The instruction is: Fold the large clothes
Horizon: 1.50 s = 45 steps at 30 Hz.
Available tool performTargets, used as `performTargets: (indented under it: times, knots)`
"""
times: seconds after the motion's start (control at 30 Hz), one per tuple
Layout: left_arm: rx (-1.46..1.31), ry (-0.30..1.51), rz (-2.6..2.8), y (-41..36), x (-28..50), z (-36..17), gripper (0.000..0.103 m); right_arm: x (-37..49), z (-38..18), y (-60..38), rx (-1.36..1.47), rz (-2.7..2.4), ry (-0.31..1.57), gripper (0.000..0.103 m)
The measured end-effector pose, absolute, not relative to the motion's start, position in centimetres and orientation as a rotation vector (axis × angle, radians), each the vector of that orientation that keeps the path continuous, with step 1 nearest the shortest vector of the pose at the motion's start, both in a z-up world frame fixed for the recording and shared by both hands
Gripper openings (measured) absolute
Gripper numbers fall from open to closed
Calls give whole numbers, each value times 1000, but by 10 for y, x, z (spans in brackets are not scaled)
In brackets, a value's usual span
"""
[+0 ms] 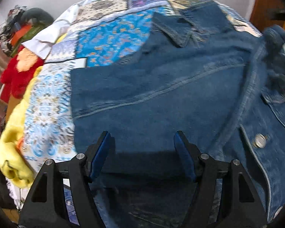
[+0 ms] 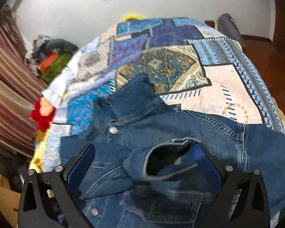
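A blue denim jacket (image 1: 161, 95) lies spread on a patterned blue patchwork bedspread (image 1: 112, 36). Its collar (image 1: 172, 30) points to the far side and a metal button (image 1: 260, 140) shows at the right. My left gripper (image 1: 142, 142) is open just above the jacket's flat panel and holds nothing. In the right wrist view the jacket (image 2: 180, 125) lies below my right gripper (image 2: 144, 152), which is open. A sleeve cuff (image 2: 161, 159) lies loose between its fingers, with its opening toward the camera. A button (image 2: 113, 130) shows near the collar.
A pile of clothes, red (image 1: 19, 76) and yellow (image 1: 15, 152), lies at the bed's left edge, with more heaped clothes (image 2: 51, 57) behind. A striped curtain (image 2: 9, 95) hangs at the left. A white wall (image 2: 142, 5) and wooden furniture (image 2: 266, 57) stand beyond the bed.
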<state>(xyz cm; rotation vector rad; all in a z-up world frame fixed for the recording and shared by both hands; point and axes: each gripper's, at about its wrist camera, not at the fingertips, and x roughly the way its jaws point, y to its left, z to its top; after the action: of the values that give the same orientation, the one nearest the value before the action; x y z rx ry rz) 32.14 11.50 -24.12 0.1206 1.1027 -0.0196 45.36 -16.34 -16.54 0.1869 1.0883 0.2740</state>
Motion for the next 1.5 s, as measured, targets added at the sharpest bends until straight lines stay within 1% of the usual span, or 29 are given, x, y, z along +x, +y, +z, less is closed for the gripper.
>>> performTargets:
  times: [0.1, 0.37, 0.53, 0.73, 0.83, 0.9, 0.93, 1.03, 1.07, 1.13, 1.2, 1.23, 1.27, 1.37, 1.5]
  knots:
    - [142, 1082, -79, 101, 312, -238, 68, 451, -180, -170, 102, 238, 1125, 102]
    - [132, 1070, -137, 83, 294, -234, 68, 396, -196, -214, -35, 246, 1188, 102]
    - [80, 1090, -129, 88, 286, -234, 68, 370, -190, -232, -40, 274, 1179, 102]
    - [57, 1021, -18, 114, 280, -207, 69, 382, -161, -233, 71, 332, 1099, 102]
    - [20, 996, 85, 144, 284, -194, 72, 402, -164, -222, 90, 371, 1097, 102]
    - [-5, 996, 134, 161, 287, -191, 72, 419, -176, -216, 123, 372, 1127, 101]
    - [-28, 998, 156, 172, 289, -190, 72, 426, -184, -214, 137, 371, 1146, 97]
    - [-84, 1000, 194, 194, 292, -190, 72, 446, -211, -214, 209, 369, 1242, 77]
    - [-105, 1000, 206, 201, 293, -192, 72, 451, -219, -214, 238, 360, 1269, 72]
    - [-133, 1002, 221, 208, 294, -196, 72, 456, -231, -211, 265, 352, 1285, 69]
    - [-149, 1015, 231, 213, 298, -201, 72, 457, -232, -206, 238, 351, 1262, 58]
    - [-151, 1021, 235, 214, 300, -203, 72, 458, -230, -203, 224, 355, 1255, 43]
    - [-152, 1028, 239, 216, 302, -206, 72, 458, -229, -202, 225, 359, 1251, 34]
    - [-156, 1037, 241, 216, 311, -208, 72, 455, -212, -197, 204, 395, 1191, 27]
    - [-116, 1038, 241, 209, 328, -208, 72, 446, -176, -194, 167, 457, 1077, 25]
